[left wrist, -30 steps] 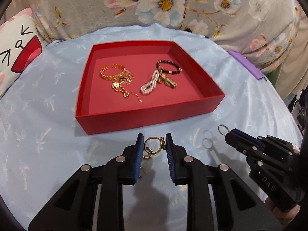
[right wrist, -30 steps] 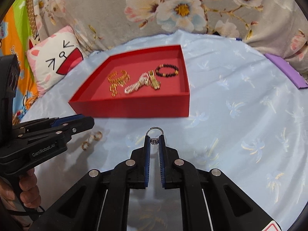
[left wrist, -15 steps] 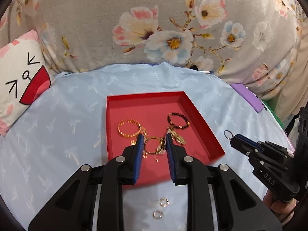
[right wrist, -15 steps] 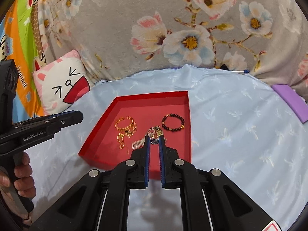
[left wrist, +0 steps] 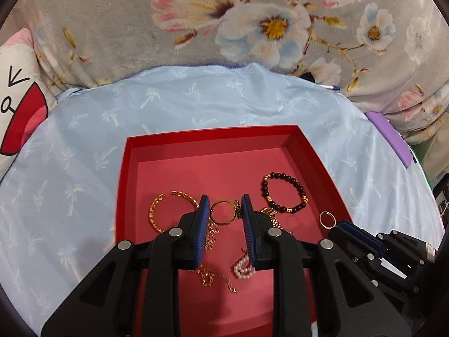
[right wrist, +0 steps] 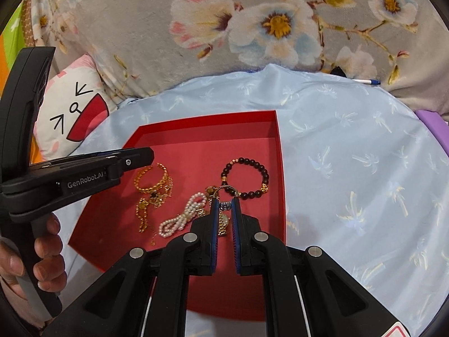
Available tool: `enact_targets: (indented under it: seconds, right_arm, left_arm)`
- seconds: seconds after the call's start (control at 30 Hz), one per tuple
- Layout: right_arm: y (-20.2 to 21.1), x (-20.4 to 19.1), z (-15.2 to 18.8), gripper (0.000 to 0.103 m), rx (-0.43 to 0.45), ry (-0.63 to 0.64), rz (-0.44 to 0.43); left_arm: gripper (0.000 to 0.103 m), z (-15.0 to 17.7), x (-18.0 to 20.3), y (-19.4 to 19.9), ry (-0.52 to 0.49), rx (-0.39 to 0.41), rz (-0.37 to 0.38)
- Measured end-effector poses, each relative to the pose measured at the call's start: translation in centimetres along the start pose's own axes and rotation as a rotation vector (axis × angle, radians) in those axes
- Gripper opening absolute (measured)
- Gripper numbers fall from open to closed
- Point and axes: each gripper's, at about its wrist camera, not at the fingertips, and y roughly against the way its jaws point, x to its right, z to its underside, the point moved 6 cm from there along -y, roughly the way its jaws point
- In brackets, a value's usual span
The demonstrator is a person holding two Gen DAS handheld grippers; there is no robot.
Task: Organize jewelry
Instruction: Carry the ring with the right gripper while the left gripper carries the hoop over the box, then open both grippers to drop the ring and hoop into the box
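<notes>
My left gripper (left wrist: 225, 212) is shut on a gold ring (left wrist: 223, 215) and holds it above the red tray (left wrist: 213, 140). My right gripper (right wrist: 224, 205) is shut on a thin silver ring (right wrist: 226, 189), also above the tray (right wrist: 207, 122); that ring shows in the left wrist view (left wrist: 327, 220) at the right gripper's tip. In the tray lie a gold chain bracelet (left wrist: 154, 210), a dark bead bracelet (left wrist: 283, 193), a pearl strand (right wrist: 182, 216) and a gold necklace (right wrist: 146, 210).
The tray sits on a light blue cloth (left wrist: 196, 98). A floral cushion (left wrist: 252, 22) rises behind it, a cat-face pillow (right wrist: 73, 112) at the left, a purple flat object (left wrist: 390, 140) and a pen (right wrist: 364, 81) at the right.
Both grippers have lifted their rings off the cloth and moved forward over the tray, coming lower and closer to the jewelry in it.
</notes>
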Motion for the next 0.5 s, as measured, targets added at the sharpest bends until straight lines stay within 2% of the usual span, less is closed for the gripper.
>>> enact_targets:
  seconds: [0.2, 0.33, 0.4, 0.47, 0.5]
  right_arm:
    - [-1.7, 0.5, 0.1, 0.008, -0.026, 0.005, 0.01]
    - [-2.0, 0.7, 0.1, 0.008, -0.028, 0.008, 0.025]
    - [-1.9, 0.7, 0.0, 0.011, -0.011, 0.01, 0.035]
    - [-1.6, 0.9, -0.2, 0.012, 0.0, 0.008, 0.038]
    - [-1.3, 1.0, -0.3, 0.012, 0.01, -0.001, 0.035]
  left_arm:
    - [0.023, -0.2, -0.2, -2.4, 0.014, -0.028, -0.009]
    - [0.024, -0.6, -0.6, -2.8, 0.03, -0.013, -0.025]
    - [0.039, -0.8, -1.0, -2.6, 0.044, 0.007, -0.043]
    - [0.048, -1.1, -1.4, -2.1, 0.052, 0.031, -0.061]
    - [0.049, -1.3, -1.5, -1.9, 0.053, 0.038, -0.063]
